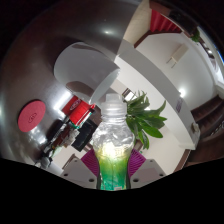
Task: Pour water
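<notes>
Clear plastic bottle (112,140) clamped in gripper (112,165); label unreadable.

Tongs (112,165), two fingers mostly hidden, magenta pads (90,162) on their inner faces

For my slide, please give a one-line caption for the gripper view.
Tongs hold a clear plastic bottle with a white cap upright, a leafy green plant behind it.

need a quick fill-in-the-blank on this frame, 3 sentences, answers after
1. The gripper holds a clear plastic ____ between its fingers.
2. The bottle's cap is ____ in colour.
3. Just beyond the bottle stands a green ____.

Missing words: bottle; white; plant
</notes>
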Tool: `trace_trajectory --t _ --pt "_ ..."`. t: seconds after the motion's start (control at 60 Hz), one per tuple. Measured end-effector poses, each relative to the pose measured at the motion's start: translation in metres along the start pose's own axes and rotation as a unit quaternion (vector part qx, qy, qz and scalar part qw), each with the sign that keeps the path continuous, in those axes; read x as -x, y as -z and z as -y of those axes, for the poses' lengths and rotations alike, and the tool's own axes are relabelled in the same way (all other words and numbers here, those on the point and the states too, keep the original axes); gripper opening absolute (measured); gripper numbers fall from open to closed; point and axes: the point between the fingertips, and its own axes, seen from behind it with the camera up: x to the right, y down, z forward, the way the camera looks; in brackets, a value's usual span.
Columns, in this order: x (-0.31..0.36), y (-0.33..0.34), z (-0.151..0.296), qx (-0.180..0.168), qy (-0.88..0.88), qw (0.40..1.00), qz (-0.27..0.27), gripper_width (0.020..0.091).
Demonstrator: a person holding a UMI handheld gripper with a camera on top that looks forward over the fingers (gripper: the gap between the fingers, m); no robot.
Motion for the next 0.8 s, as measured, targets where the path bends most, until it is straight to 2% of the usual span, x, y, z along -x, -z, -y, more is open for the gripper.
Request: trace_trajectory --t 0.3,0.467,0.617,0.667,0.683,0.8 --pt "0.012 -0.003 0.005 0.004 -0.004 1.000 0.024 0.0354" --pt "0.026 0.003 0.004 -0.010 -0.204 0.977 0.055 0.0352" --pt "0.027 0.000 0.002 0.001 -0.490 0.866 0.102 0.0353" --pt "0.026 -0.004 0.004 -0.001 -0.572 0.812 0.116 0.0354" --pt "0.018 0.000 0.003 0.011 -0.597 0.793 0.120 0.0355" --pt "0.035 -0.003 0.044 -0.010 -0.747 0.645 0.160 0.0351"
